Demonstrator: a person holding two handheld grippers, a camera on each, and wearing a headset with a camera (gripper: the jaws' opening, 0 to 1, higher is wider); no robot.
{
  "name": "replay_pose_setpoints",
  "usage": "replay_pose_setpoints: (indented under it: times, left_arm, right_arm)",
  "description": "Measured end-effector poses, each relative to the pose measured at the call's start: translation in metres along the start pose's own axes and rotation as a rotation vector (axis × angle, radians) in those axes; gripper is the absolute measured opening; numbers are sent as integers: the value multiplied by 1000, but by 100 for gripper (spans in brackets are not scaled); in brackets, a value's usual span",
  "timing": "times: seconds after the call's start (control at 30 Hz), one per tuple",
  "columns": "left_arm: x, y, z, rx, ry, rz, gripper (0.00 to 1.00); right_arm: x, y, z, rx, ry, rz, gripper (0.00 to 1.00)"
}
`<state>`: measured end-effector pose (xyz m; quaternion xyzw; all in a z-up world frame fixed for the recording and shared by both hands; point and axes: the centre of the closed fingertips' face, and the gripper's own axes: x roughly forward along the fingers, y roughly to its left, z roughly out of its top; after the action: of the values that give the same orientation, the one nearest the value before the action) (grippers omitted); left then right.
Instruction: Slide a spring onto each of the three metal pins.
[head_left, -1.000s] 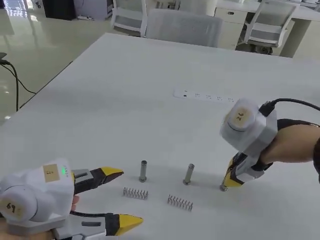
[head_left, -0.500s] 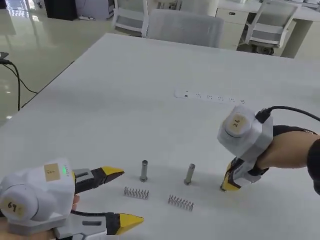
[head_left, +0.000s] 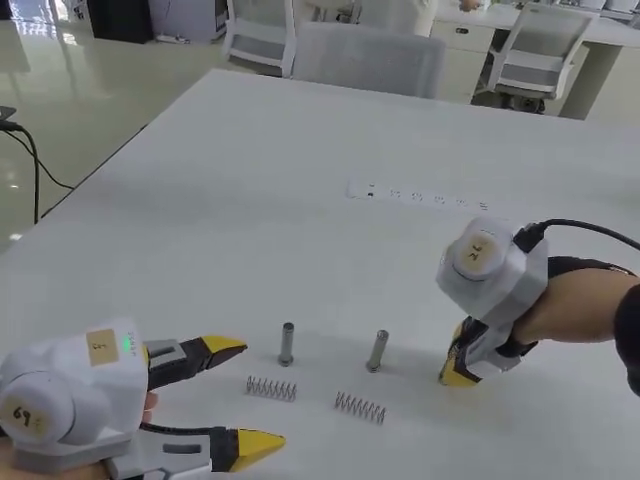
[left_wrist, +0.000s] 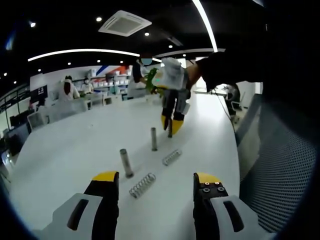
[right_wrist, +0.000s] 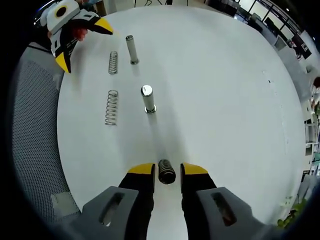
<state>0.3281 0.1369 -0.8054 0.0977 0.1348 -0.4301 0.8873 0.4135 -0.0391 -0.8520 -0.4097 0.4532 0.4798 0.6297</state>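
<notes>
Two bare metal pins (head_left: 287, 343) (head_left: 377, 350) stand upright on the white table, and a loose spring lies in front of each (head_left: 271, 388) (head_left: 360, 407). My right gripper (head_left: 458, 372) points down at the right end of the row, shut on a third spring (right_wrist: 166, 171), seen end-on between its jaws. The third pin is hidden under it. In the right gripper view the pins (right_wrist: 148, 98) (right_wrist: 131, 49) and loose springs (right_wrist: 111, 107) (right_wrist: 113, 62) lie ahead. My left gripper (head_left: 243, 393) rests open at the near left, the nearest spring (left_wrist: 142, 185) just beyond its tips.
A white power strip (head_left: 420, 195) lies flat further back on the table (head_left: 250, 200). Grey chairs (head_left: 365, 55) stand past the far edge. The table's left edge runs diagonally beside a floor cable (head_left: 30, 160).
My right gripper has sunk a little lower with the spring, and the third pin's base is now covered. The left gripper has stayed put.
</notes>
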Motion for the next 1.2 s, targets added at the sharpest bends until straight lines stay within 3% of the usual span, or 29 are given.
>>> replay_pose_setpoints:
  times: [0.43, 0.73, 1.2]
  left_arm:
    - [0, -1, 1, 2, -1, -4, 54]
    - [0, -1, 2, 7, -3, -4, 54]
    - [0, -2, 4, 12, -5, -5, 54]
  right_arm:
    - [-19, 5, 26, -37, -69, -24, 28]
    - [-23, 28, 46, -43, -116, 26, 25]
    - [-12, 63, 56, -88, -100, 87, 20]
